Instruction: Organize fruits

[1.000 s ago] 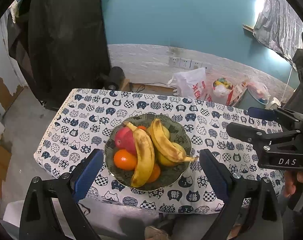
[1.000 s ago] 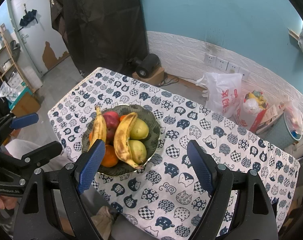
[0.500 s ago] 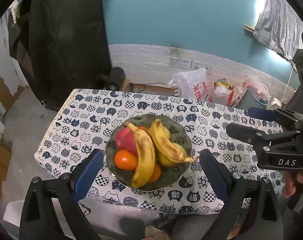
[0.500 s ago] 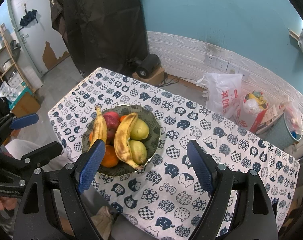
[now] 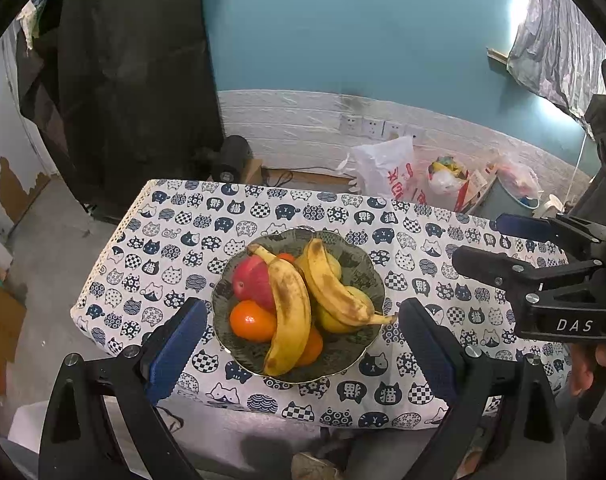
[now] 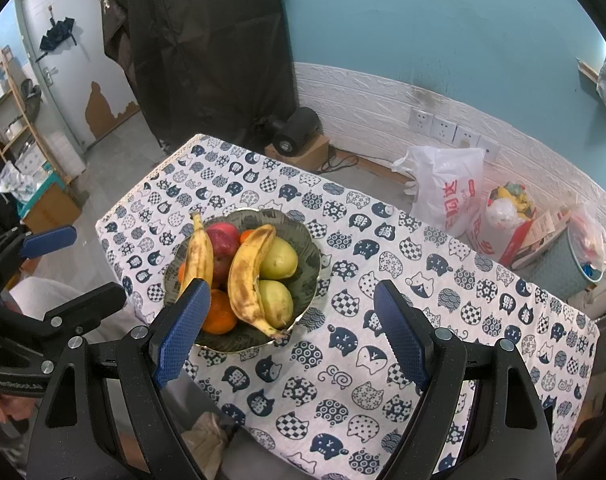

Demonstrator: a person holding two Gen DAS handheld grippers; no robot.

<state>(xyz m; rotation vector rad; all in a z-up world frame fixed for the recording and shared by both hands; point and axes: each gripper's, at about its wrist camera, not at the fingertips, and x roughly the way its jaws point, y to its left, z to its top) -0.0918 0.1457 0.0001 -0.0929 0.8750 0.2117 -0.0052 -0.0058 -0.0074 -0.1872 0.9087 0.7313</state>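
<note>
A dark green patterned bowl [image 5: 367, 264] [image 6: 303, 236] stands on the table near its front left part. It holds two spotted bananas [image 5: 291, 308] [image 6: 245, 272], a red apple [image 5: 251, 280] [image 6: 223, 240], oranges [image 5: 249, 322] [image 6: 219, 316] and two yellow-green pears [image 6: 279, 260]. My left gripper [image 5: 301, 304] hovers open above the table's near edge, its blue pads framing the bowl, with nothing in it. My right gripper [image 6: 291, 286] is open and empty too, with the bowl toward its left pad. Each gripper also shows from the side in the other view: the right gripper [image 5: 477, 238] and the left gripper [image 6: 99, 262].
A cat-print cloth [image 5: 175, 248] covers the table; its right half [image 6: 443, 292] is bare. Behind on the floor are a white plastic bag [image 6: 447, 188], rubbish bags, a bin [image 6: 571, 256] and a black round device on a box [image 6: 299, 136]. A black drape [image 5: 135, 80] hangs at the back left.
</note>
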